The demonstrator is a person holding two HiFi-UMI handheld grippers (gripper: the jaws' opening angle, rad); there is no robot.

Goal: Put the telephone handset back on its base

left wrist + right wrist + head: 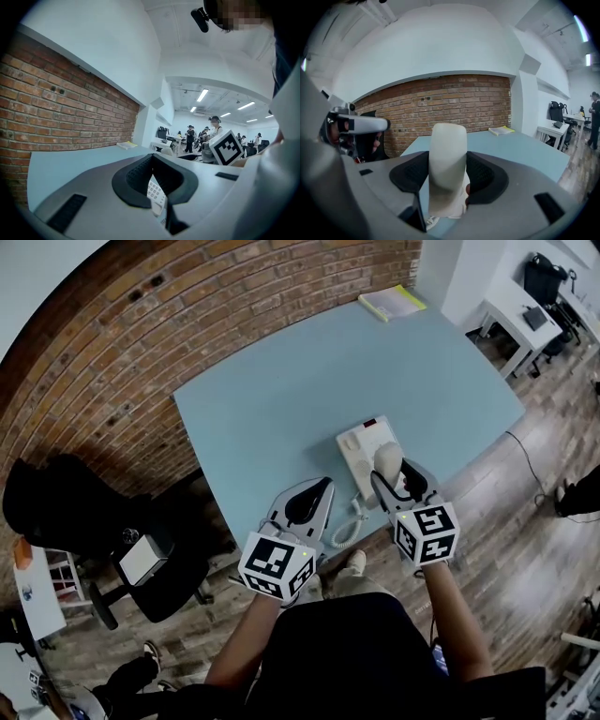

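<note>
Handset [448, 154] clamped upright in right claw [447, 182] (over base [357, 442]).

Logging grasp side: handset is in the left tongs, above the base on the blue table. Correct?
Wrong side: the handset is in the right tongs, above the base on the blue table. The right gripper view shows it.
</note>
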